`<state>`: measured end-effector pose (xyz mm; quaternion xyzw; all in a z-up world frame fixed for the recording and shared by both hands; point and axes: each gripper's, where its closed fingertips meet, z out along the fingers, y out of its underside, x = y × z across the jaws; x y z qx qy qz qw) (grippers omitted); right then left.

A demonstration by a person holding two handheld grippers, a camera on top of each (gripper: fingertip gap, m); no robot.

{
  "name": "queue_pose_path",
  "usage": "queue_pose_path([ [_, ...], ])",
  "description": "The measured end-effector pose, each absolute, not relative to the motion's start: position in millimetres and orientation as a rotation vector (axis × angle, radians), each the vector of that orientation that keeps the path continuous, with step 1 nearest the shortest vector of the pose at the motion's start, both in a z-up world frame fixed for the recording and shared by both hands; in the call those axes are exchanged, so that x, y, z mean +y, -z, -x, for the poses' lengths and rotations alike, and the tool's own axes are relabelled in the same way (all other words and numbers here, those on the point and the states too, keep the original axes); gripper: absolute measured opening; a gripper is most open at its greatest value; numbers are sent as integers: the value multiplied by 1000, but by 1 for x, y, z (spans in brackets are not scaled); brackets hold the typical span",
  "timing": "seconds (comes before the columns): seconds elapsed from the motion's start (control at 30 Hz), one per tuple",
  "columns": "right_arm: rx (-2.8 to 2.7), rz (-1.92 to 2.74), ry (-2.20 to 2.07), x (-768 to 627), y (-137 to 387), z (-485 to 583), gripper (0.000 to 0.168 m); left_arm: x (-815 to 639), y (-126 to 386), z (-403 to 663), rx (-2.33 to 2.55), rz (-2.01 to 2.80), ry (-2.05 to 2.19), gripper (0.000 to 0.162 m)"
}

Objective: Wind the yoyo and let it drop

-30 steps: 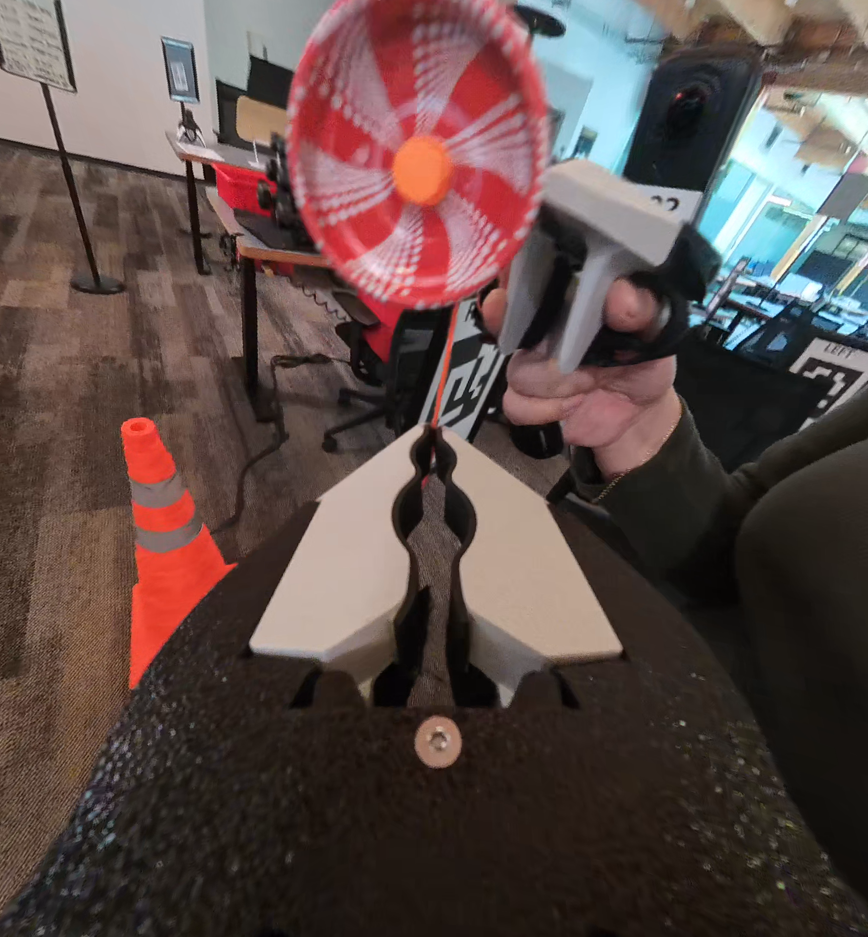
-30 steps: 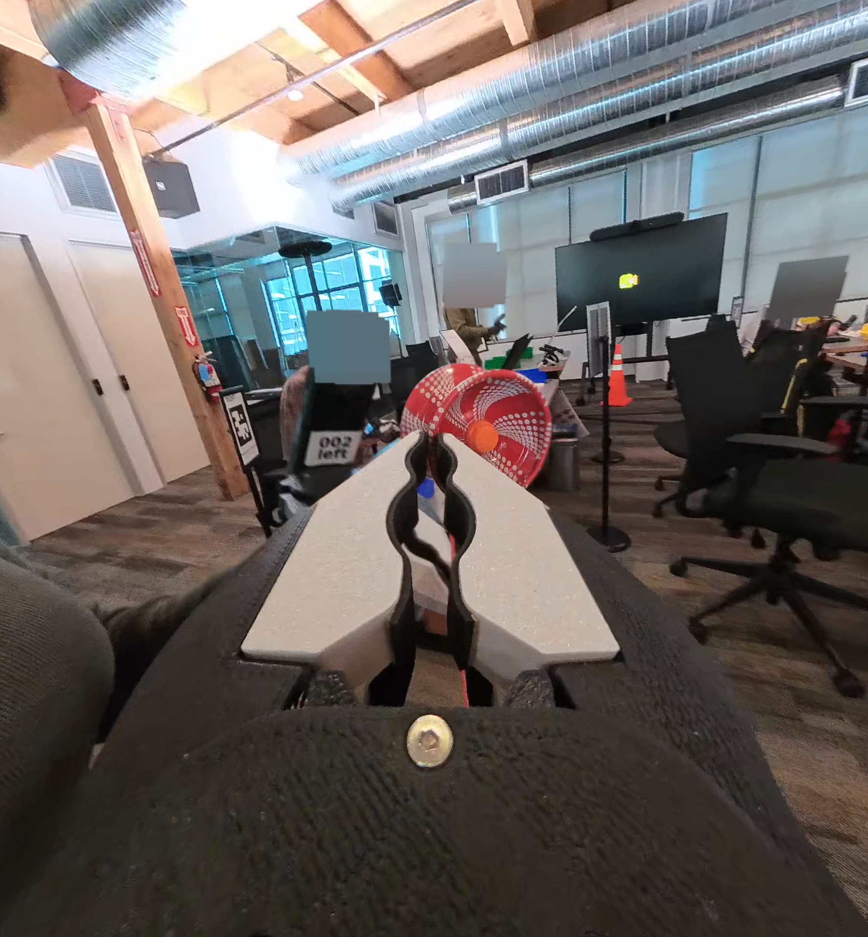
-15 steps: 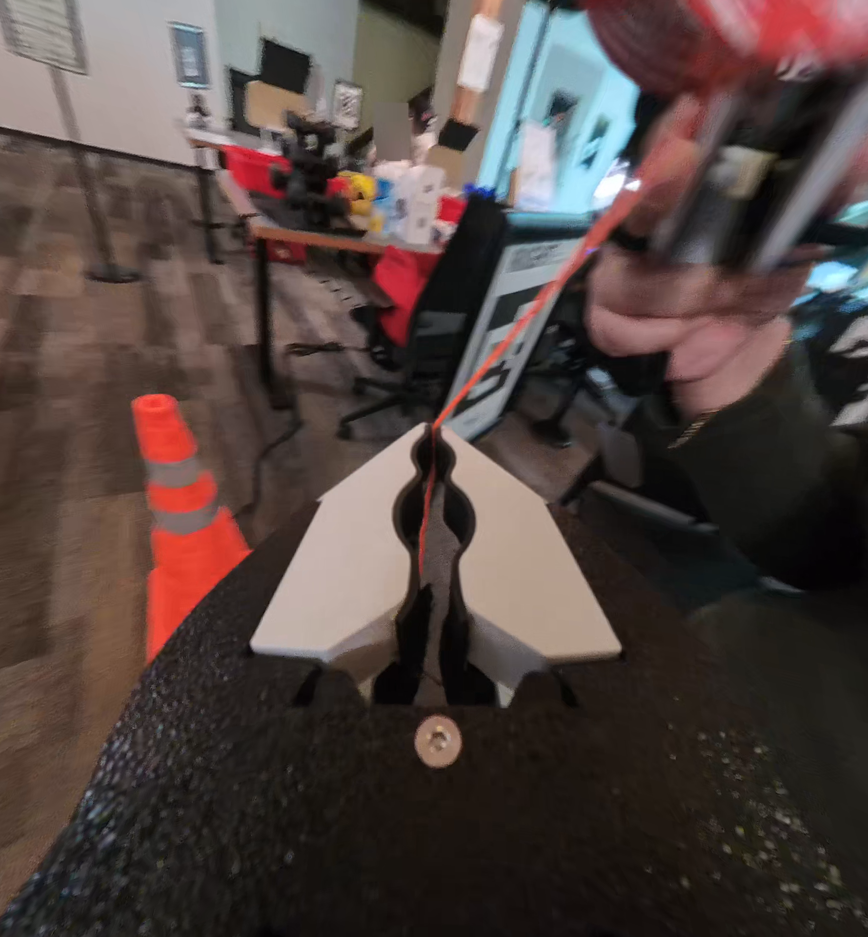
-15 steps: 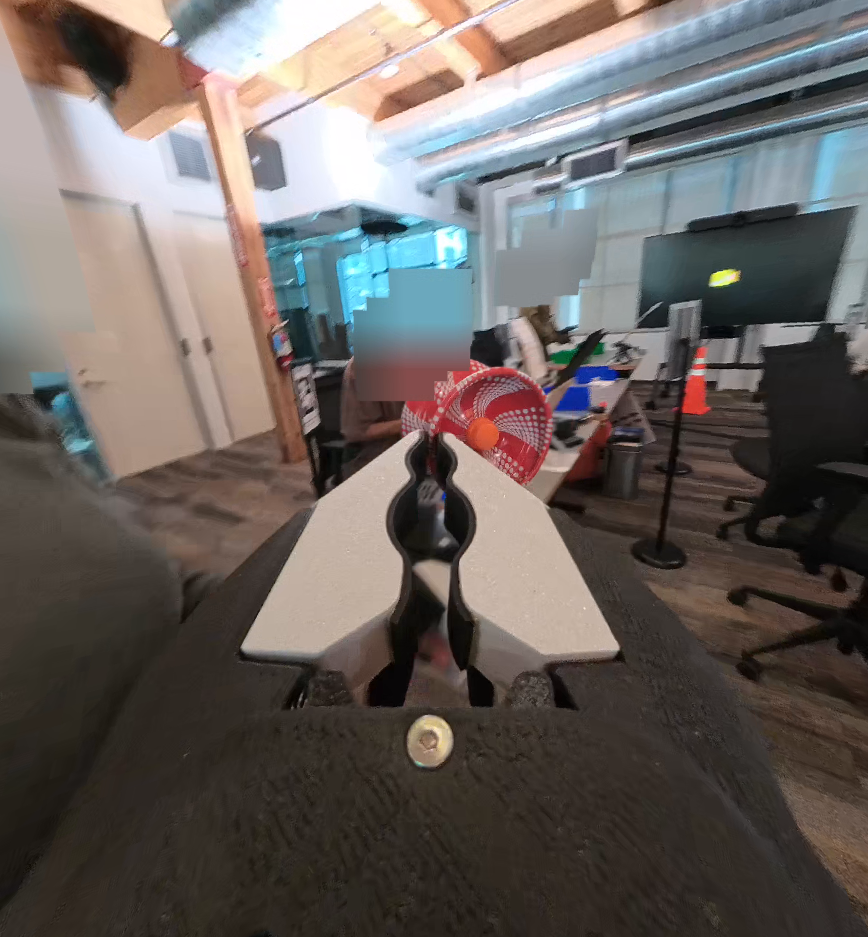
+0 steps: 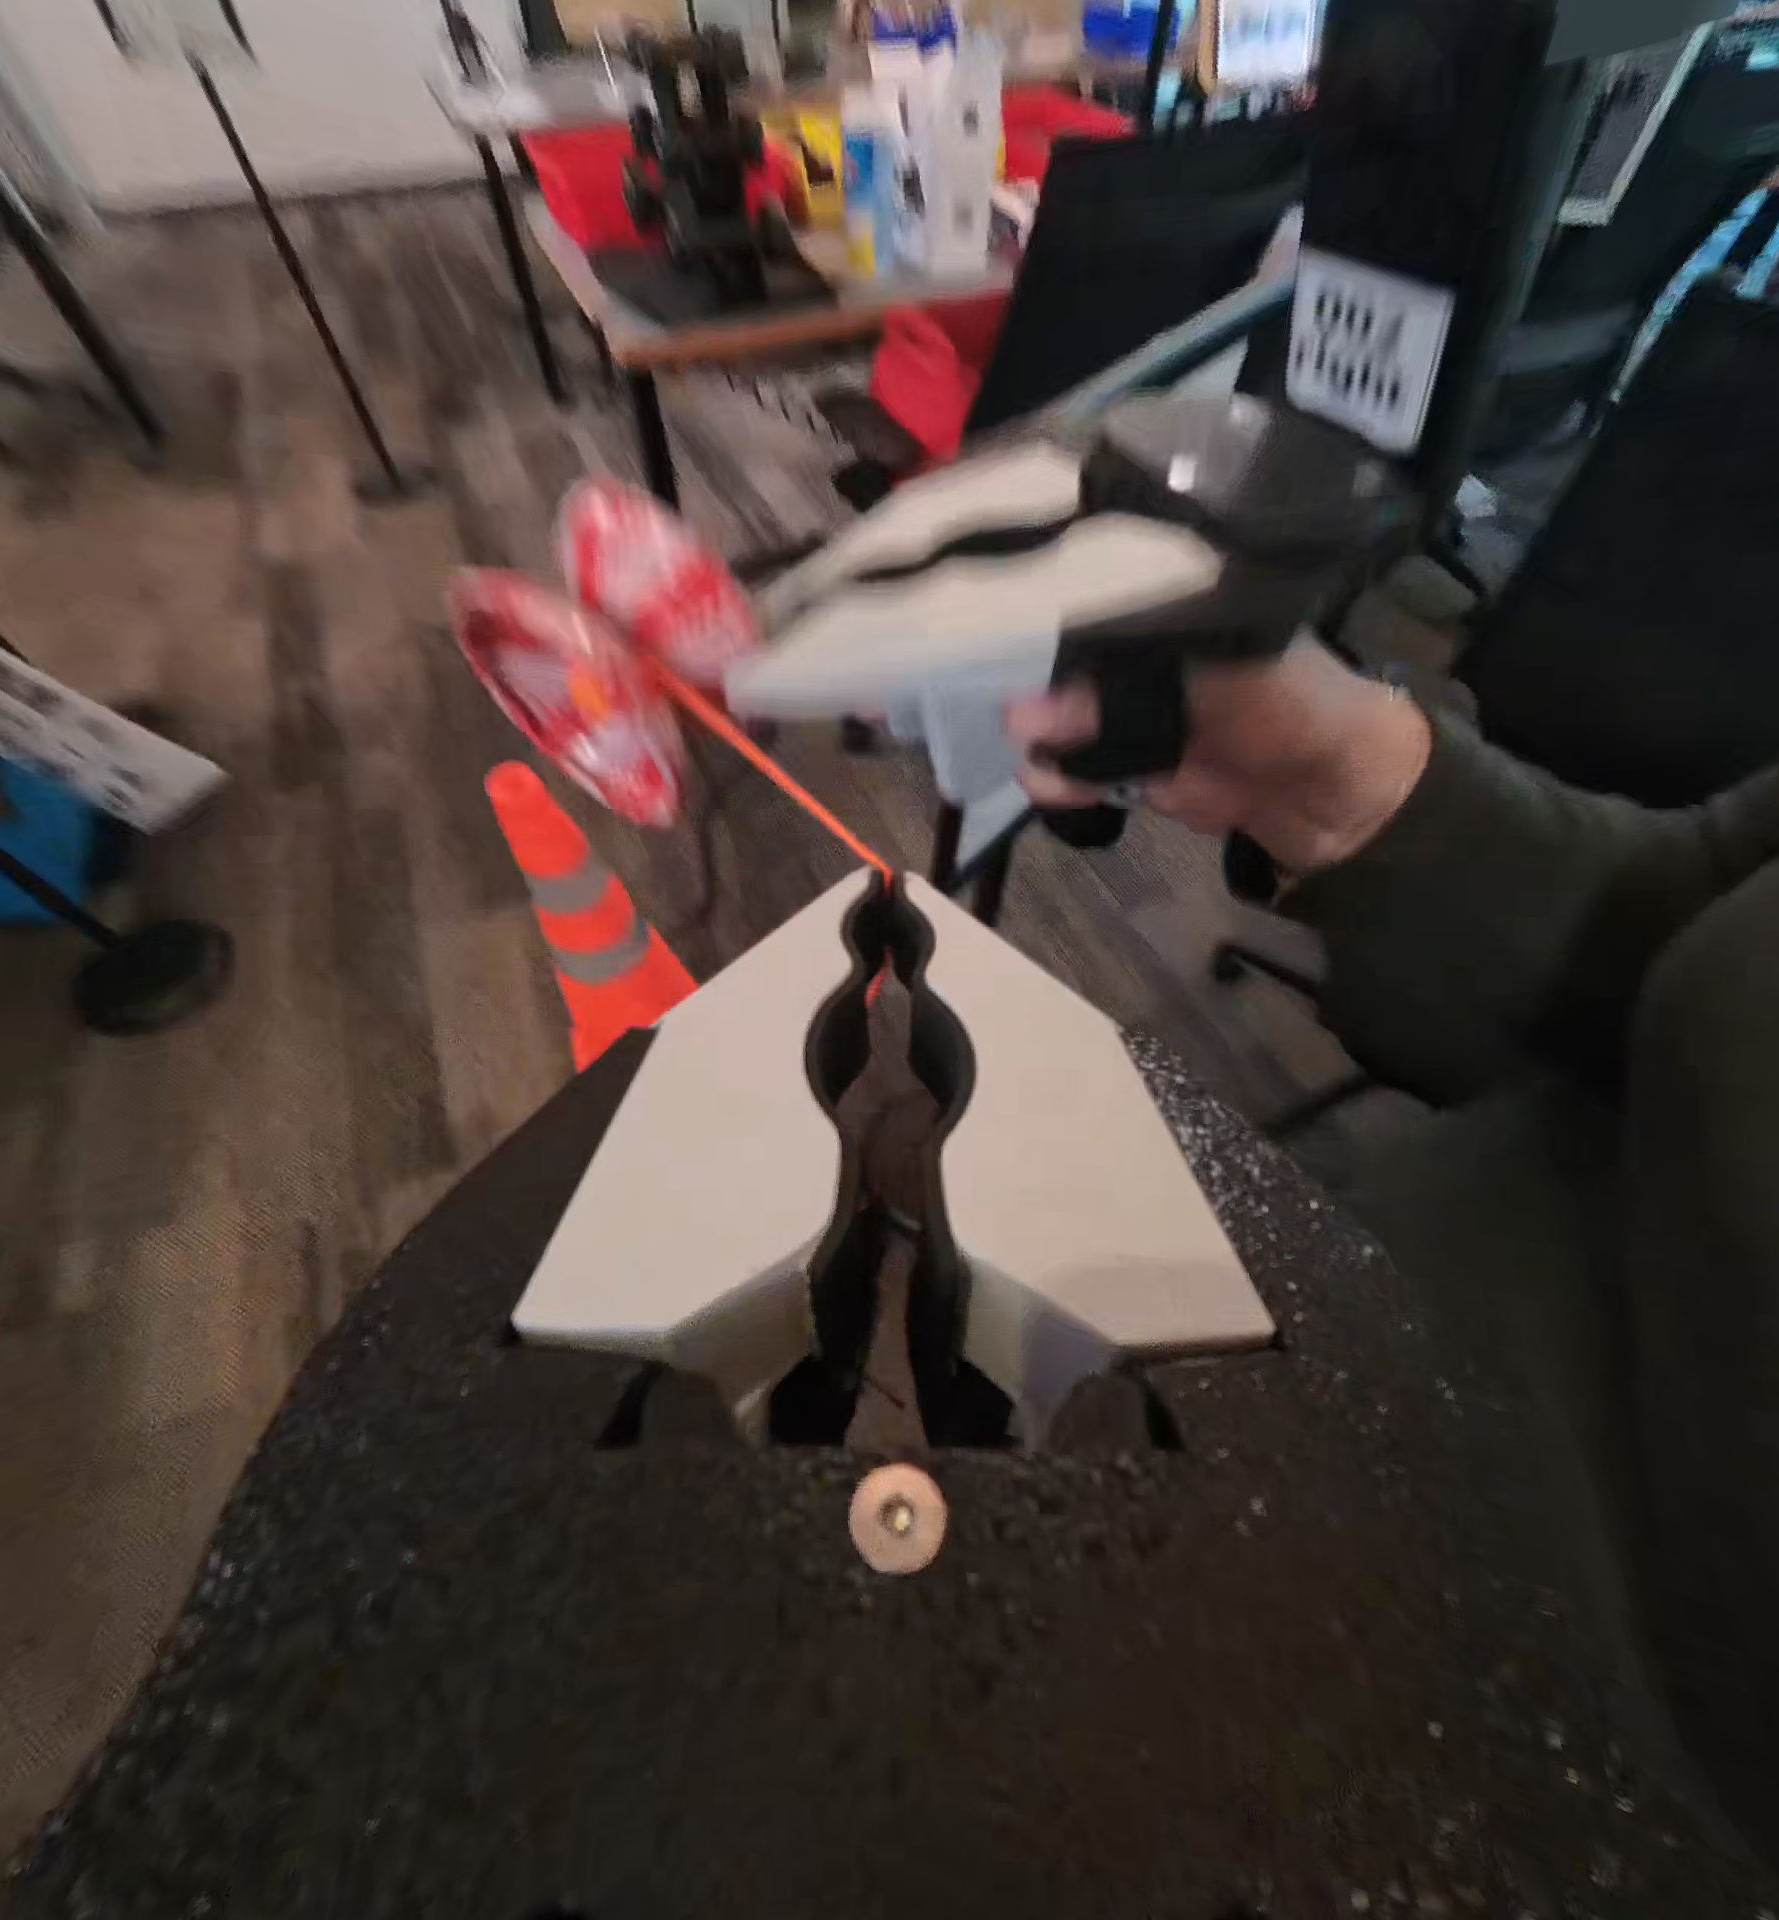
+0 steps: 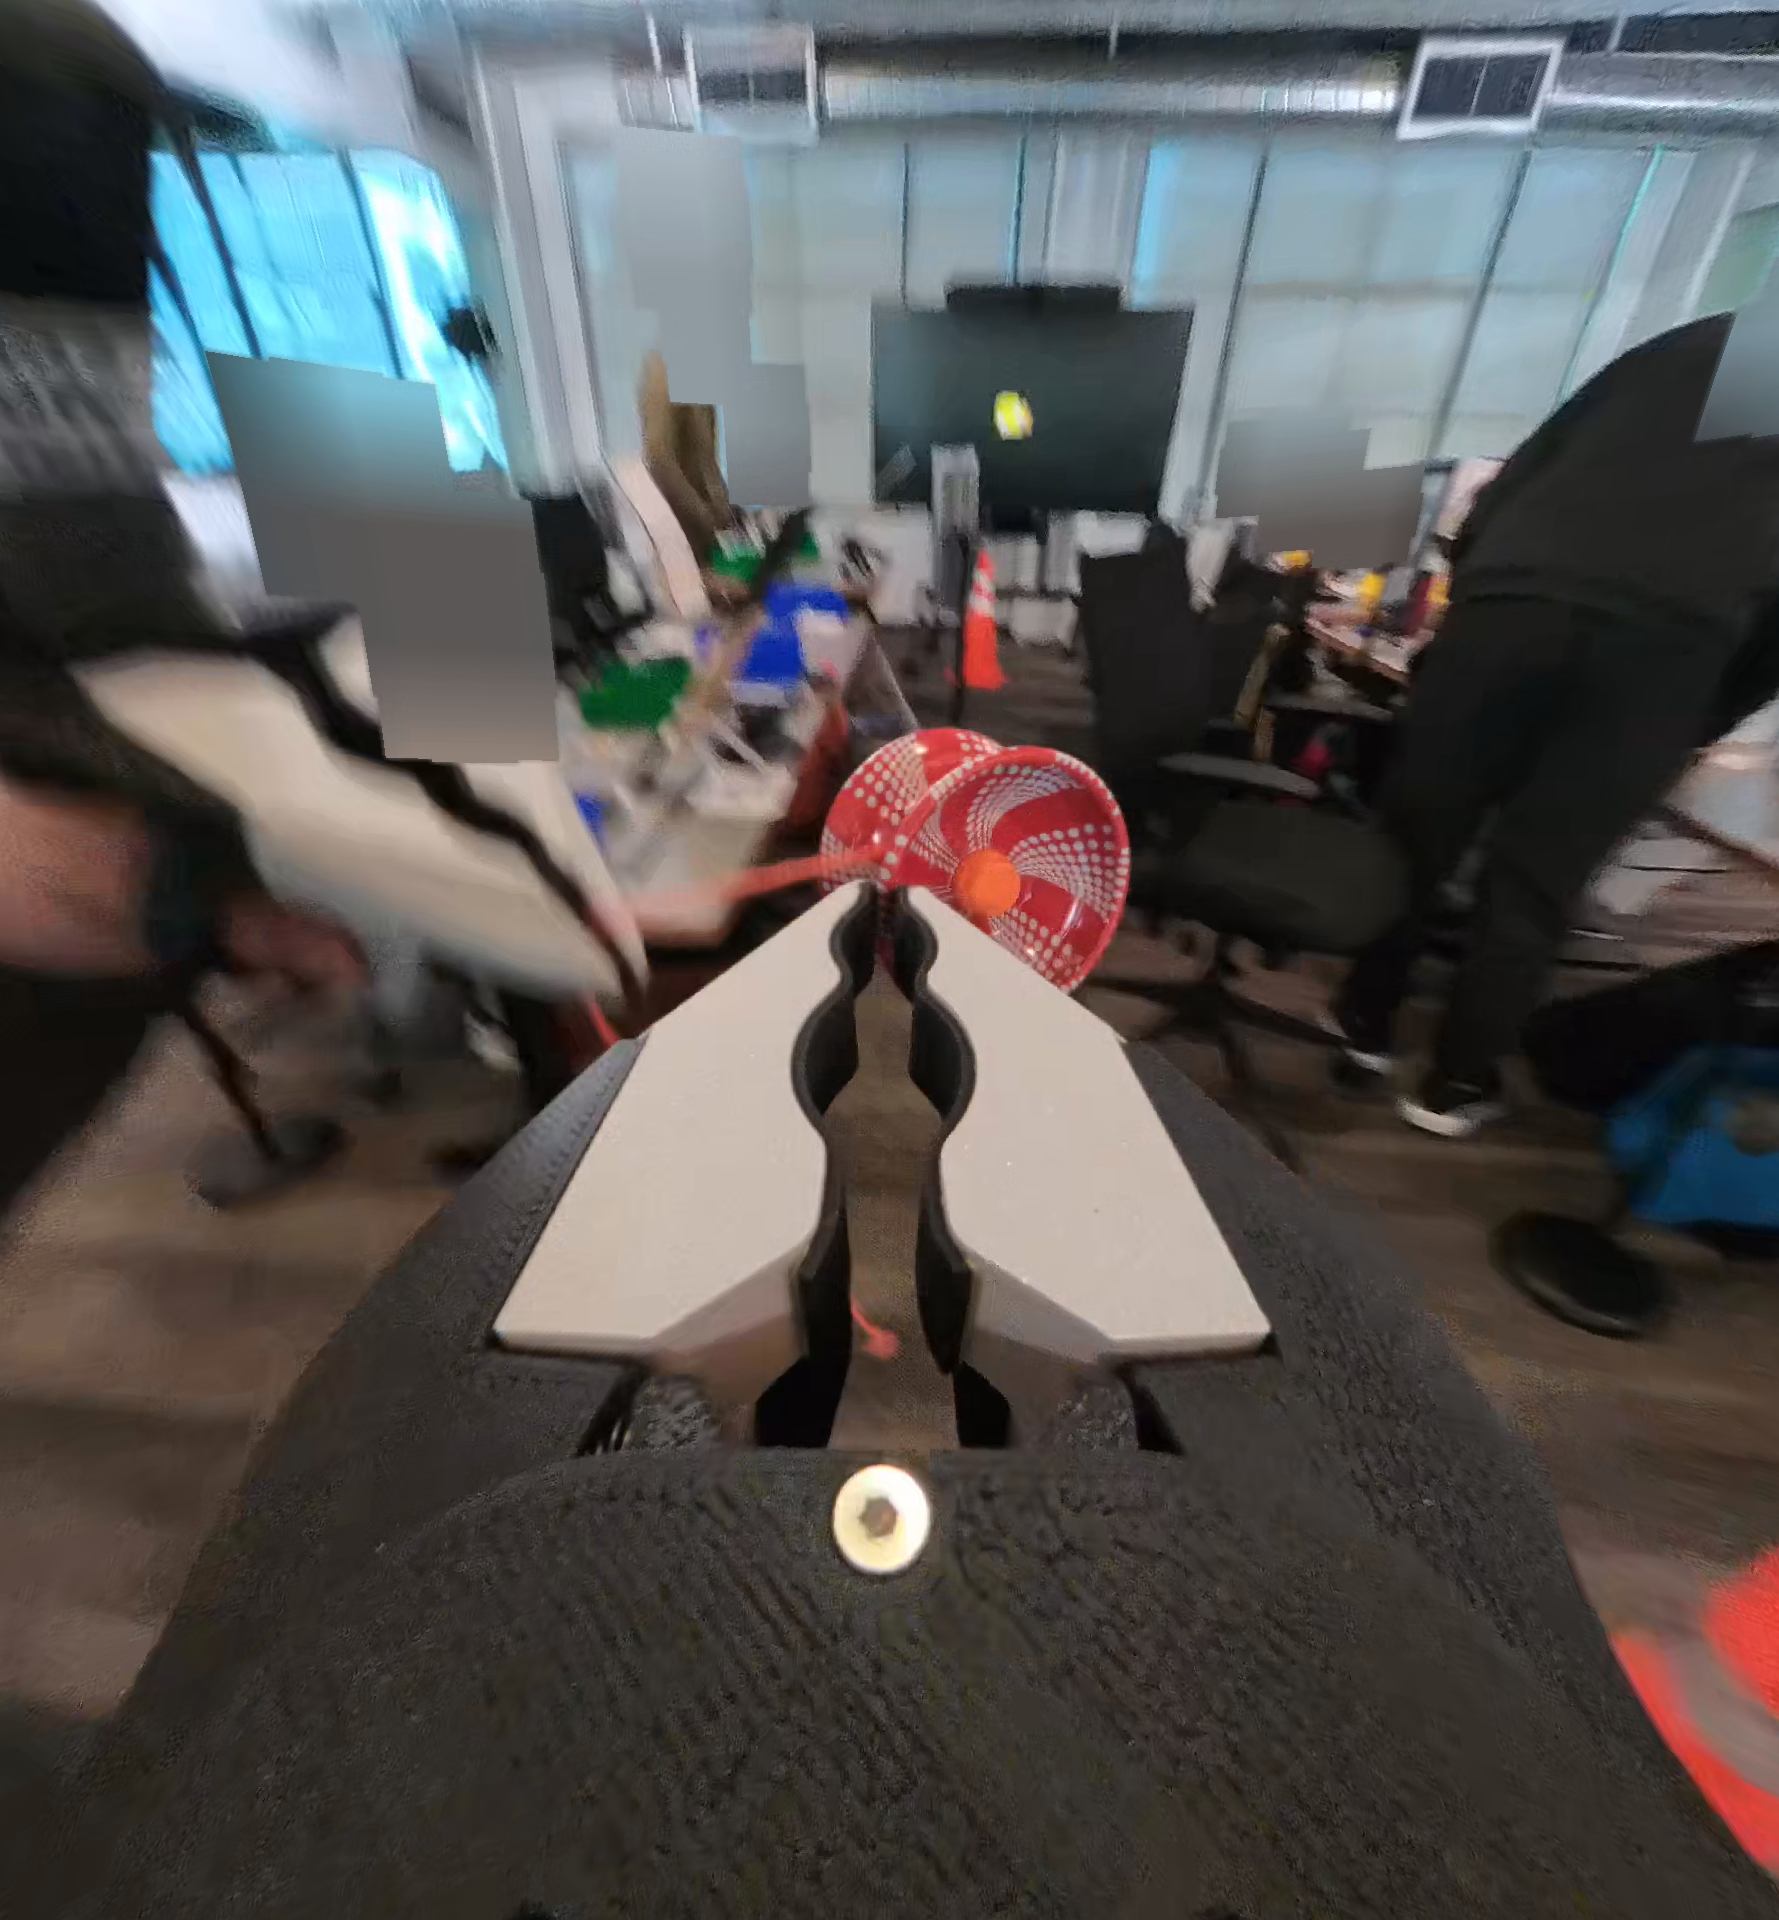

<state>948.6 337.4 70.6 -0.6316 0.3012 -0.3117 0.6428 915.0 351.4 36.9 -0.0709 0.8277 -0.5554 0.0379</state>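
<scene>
The yoyo (image 6: 978,852) is red with white dotted swirls and an orange hub. My right gripper (image 6: 880,906) is shut on it at the groove between its two halves and holds it in the air. An orange string (image 6: 771,881) runs left from the yoyo to my left gripper (image 6: 620,971), which is blurred. In the left wrist view my left gripper (image 5: 880,883) is shut on the string (image 5: 771,774), which runs taut up-left to the blurred yoyo (image 5: 594,665) at the tip of the right gripper (image 5: 750,675), held by a hand.
An orange traffic cone (image 5: 594,935) stands on the carpet just below the grippers. Stanchion posts (image 5: 293,260) and a cluttered table (image 5: 760,322) are behind. Black office chairs (image 6: 1269,862), a standing person in black (image 6: 1550,727) and another cone (image 6: 984,634) are farther off. One gripper's finger ends stand about 5 centimetres off the other's.
The right gripper has swung the yoyo down from above the left gripper to in front of it. Both views have tilted down. The string stays pinched in the left gripper.
</scene>
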Motion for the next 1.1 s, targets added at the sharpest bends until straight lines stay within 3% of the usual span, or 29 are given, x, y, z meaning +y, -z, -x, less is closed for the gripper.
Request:
queue_pose_path([
  [0.03, 677, 1351, 618, 338, -80, -944, 0, 349, -22, -913, 2597, 247, 1688, 0],
  [0.23, 358, 1317, 213, 371, -91, -893, 0, 354, 7, -958, 2595, 426, 1731, 0],
  [0.4, 302, 1682, 317, 372, -42, -887, 0, 369, -47, -966, 2438, 262, 1716, 0],
  [0.53, 427, 1779, 591, 359, -36, -916, 1, 360, -61, -932, 2527, 220, 1647, 0],
  [0.73, 519, 1474, 621, 355, -76, -924, 0, 344, -22, -911, 2698, 403, 1848, 0],
  [0.93, 513, 1300, 454, 358, -98, -916, 0, 334, 4, -912, 2570, 385, 2159, 0],
  [1.1, 471, 1181, 384, 350, -127, -905, 0, 326, 69, -919, 2597, 355, 2038, 0],
])
